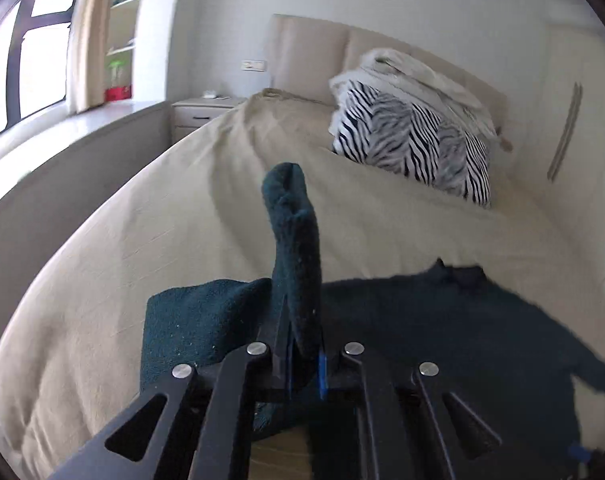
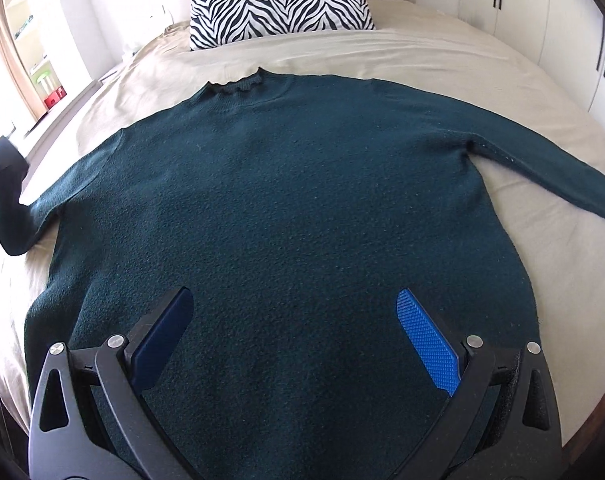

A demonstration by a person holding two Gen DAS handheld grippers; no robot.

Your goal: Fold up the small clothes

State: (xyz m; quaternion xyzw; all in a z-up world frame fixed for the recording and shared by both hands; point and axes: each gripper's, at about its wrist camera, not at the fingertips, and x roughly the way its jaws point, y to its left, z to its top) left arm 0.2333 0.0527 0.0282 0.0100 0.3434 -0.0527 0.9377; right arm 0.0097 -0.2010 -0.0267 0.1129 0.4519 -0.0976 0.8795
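Broadly, a wide bed under a beige, lightly creased cotton sheet fills both views, and a dark teal knitted long-sleeved sweater lies flat across the middle of it in the right wrist view, collar toward the top of the frame, one sleeve stretched out to the right edge. At the top centre, touching the sheet, stands a black-and-white zebra-striped pillow with pale folded bedding on top of it. Low in that frame, the right gripper hangs over the sweater's lower body with its blue-padded jaws spread wide and nothing between them. Centre-bottom in the left wrist view, the left gripper is clamped narrowly on the sweater's other sleeve cuff, which stands up from the jaws.
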